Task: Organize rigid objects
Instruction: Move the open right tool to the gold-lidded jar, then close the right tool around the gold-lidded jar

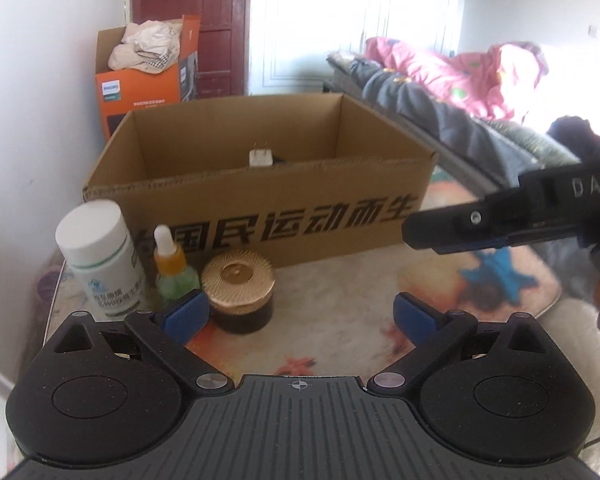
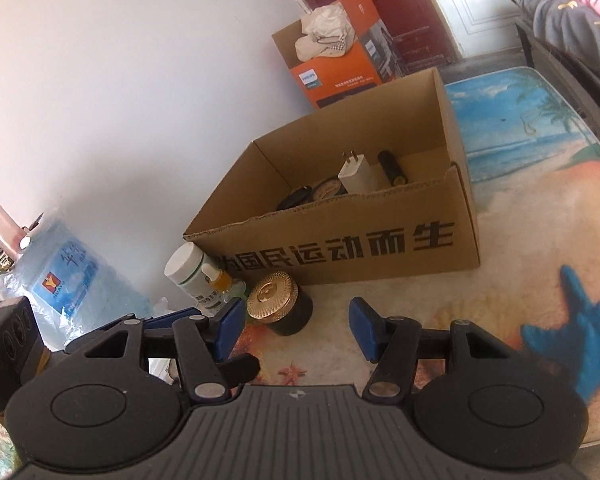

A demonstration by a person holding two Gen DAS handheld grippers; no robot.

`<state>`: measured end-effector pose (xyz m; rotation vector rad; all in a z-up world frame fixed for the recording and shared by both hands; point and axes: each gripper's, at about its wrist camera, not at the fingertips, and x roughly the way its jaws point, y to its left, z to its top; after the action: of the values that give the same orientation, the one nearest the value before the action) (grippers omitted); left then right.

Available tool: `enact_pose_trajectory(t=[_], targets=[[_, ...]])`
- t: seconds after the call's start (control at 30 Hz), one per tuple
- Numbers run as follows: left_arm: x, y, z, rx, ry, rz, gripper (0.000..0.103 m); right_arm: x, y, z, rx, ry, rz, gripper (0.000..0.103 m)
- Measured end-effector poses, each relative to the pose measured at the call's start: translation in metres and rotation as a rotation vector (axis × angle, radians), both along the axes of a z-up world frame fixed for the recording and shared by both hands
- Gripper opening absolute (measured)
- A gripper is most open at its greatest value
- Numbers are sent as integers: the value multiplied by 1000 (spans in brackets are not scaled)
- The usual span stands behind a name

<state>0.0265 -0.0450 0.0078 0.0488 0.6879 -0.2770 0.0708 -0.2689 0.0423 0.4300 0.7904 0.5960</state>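
A white-capped white bottle [image 1: 100, 256] [image 2: 188, 268], a small dropper bottle [image 1: 172, 268] [image 2: 218, 280] and a dark jar with a gold lid [image 1: 240, 292] [image 2: 278, 300] stand together on the printed mat, in front of the left corner of a cardboard box [image 1: 260, 184] [image 2: 340, 220]. Inside the box lie a white charger plug [image 1: 259, 157] [image 2: 354, 172], a black cylinder [image 2: 392, 168] and round tins [image 2: 328, 190]. My left gripper [image 1: 300, 312] is open and empty, its left fingertip beside the jar. My right gripper [image 2: 298, 328] is open just short of the jar and reaches in from the right [image 1: 460, 224].
An orange box [image 1: 140, 80] [image 2: 340, 76] stuffed with cloth stands behind the cardboard box by a white wall. A bed with a pink quilt [image 1: 460, 72] runs along the right. A blue plastic pack [image 2: 72, 276] and a pink bottle [image 2: 0, 228] sit at the left.
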Motion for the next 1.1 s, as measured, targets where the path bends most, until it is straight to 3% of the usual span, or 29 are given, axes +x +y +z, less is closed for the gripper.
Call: enact_pose_trajectory(t=[0.33,0.4,0.6,0.9,1.1], targets=[[14,3,-33,37,-9,25,95,42,45,-34,1,61,61,60],[18,4,-38,41,-7,35,93,52,53,-42,-2,76,72,54],[27,5,-48,31,-3,50,90,74,72,-59,-22,114,106,50],[30,1,-52,-12,-18,49,88,87,88,-62,-17,112,146,50],[24,-7,-52,-23,-13,-10,88,80,77,-60,-31,128,118,50]])
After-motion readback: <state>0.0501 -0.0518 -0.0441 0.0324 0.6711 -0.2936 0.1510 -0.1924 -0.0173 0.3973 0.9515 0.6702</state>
